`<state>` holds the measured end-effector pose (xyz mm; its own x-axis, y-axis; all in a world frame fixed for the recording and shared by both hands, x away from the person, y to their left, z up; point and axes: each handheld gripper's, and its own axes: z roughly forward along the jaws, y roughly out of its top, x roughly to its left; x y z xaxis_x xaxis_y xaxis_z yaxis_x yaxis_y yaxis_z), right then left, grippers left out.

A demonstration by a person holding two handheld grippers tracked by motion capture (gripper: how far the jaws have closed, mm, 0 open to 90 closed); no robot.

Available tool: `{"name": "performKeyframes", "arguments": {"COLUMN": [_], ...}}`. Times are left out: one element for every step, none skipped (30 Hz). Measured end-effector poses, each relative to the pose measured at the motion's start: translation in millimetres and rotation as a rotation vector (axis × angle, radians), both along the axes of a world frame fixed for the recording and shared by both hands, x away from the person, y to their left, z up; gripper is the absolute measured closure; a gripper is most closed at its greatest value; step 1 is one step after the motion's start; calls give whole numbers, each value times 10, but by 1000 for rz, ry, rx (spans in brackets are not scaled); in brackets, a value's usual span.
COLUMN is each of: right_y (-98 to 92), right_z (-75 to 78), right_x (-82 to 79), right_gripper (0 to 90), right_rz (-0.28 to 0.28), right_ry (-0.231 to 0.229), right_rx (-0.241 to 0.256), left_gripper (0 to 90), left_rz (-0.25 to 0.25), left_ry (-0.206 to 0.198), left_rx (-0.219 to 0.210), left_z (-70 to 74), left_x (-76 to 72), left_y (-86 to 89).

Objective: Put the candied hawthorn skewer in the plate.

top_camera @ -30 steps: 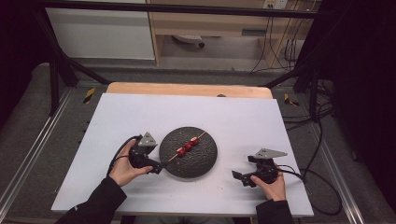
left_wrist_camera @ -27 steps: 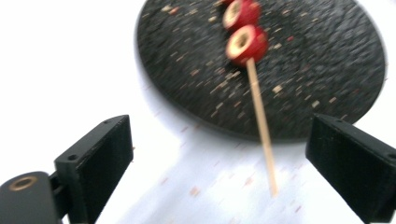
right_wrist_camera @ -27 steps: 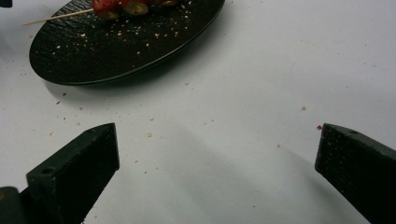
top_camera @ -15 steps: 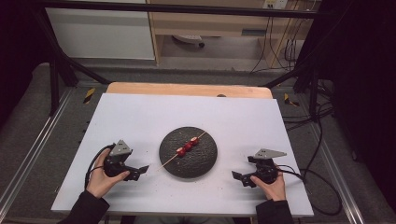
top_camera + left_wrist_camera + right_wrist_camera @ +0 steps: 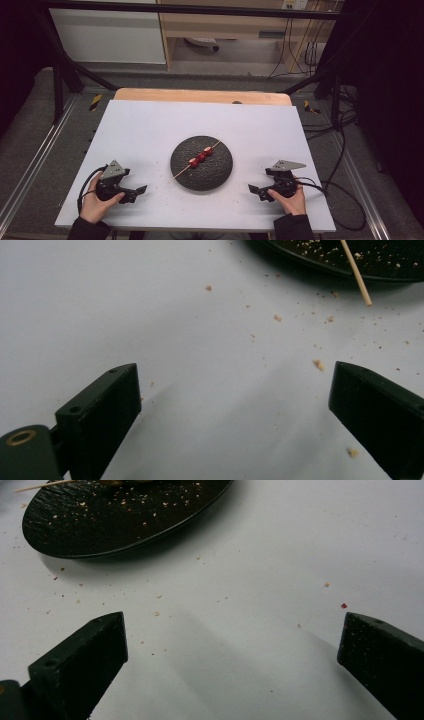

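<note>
A round black plate [image 5: 220, 175] sits near the middle of the white table, with a wooden skewer [image 5: 201, 156] of red pieces lying across it. The skewer's bare end pokes over the plate's rim [image 5: 356, 274]. My left gripper [image 5: 134, 192] rests on the table at the front left, well left of the plate, open with nothing between its jaws [image 5: 232, 410]. At the front right my right gripper [image 5: 256, 191] rests open and empty [image 5: 232, 650], pointing at the plate [image 5: 85, 530] close to its right rim.
Small crumbs [image 5: 276, 317] are scattered over the white tabletop [image 5: 150, 130] around the plate. A wooden strip [image 5: 200, 96] runs along the table's far edge. Black cables [image 5: 345, 200] trail off the right side. Metal rails flank the table.
My left gripper has pulled back from the plate's left rim to the front-left of the table. The right gripper and the skewer have stayed put.
</note>
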<state>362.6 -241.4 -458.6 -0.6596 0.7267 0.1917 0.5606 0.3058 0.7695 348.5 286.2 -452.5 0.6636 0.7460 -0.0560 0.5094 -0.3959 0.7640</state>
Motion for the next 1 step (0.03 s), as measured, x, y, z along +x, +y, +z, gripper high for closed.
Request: {"name": "performKeyframes", "arguments": {"right_y": [0], "right_z": [-1], "right_x": [0], "right_gripper": [5], "right_rz": [0], "right_ry": [0], "right_rx": [0], "left_gripper": [64], "left_rz": [2], "left_ry": [-1], "left_rx": [-5], "left_z": [1], "left_x": [-2], "left_y": [2]}}
